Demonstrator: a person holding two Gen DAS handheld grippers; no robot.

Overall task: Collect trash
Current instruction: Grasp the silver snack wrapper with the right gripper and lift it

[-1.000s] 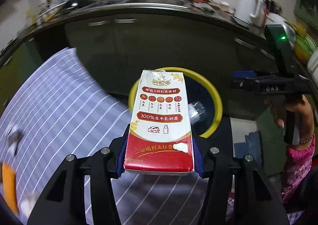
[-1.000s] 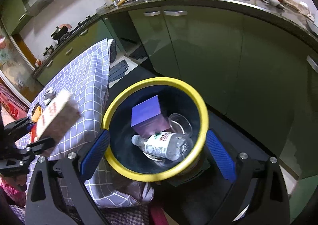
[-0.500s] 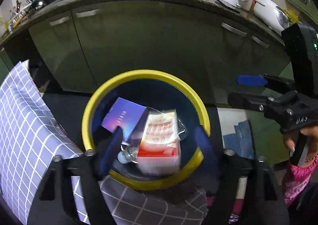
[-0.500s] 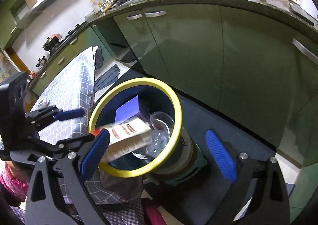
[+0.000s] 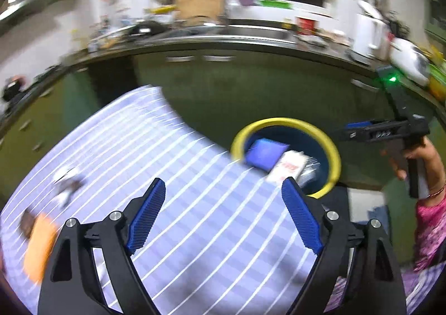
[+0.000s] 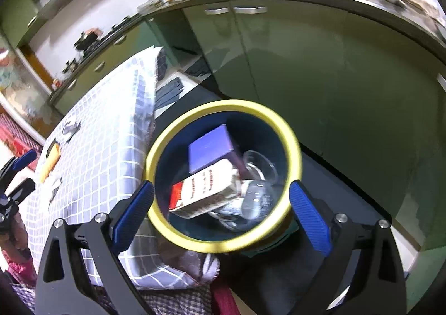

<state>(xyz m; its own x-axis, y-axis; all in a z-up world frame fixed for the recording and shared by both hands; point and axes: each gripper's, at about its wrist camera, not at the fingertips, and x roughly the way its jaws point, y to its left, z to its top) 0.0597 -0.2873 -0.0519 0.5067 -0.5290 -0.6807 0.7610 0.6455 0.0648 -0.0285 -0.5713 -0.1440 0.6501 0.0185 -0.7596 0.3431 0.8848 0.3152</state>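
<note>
Red-and-white milk carton [image 6: 205, 193] lies tilted inside yellow-rimmed bin [image 6: 223, 107], atop other trash.

We counted one yellow-rimmed bin [image 6: 290, 131], in it one milk carton [image 6: 203, 192] at 7 o'clock, one purple box [image 6: 209, 150] at 11 o'clock, one clear plastic bottle [image 6: 253, 198] at 4 o'clock, two grippers, left [image 5: 223, 217], right [image 6: 220, 212], one checked tablecloth [image 6: 106, 164].

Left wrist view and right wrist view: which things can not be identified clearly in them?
- Small trash items on the checked tablecloth: motion blur in the left wrist view, too small in the right.
- Orange object: blurred, cut by the left edge.
- Plastic bottle in the bin: partly covered by the milk carton.
- Countertop clutter: blurred.
</note>
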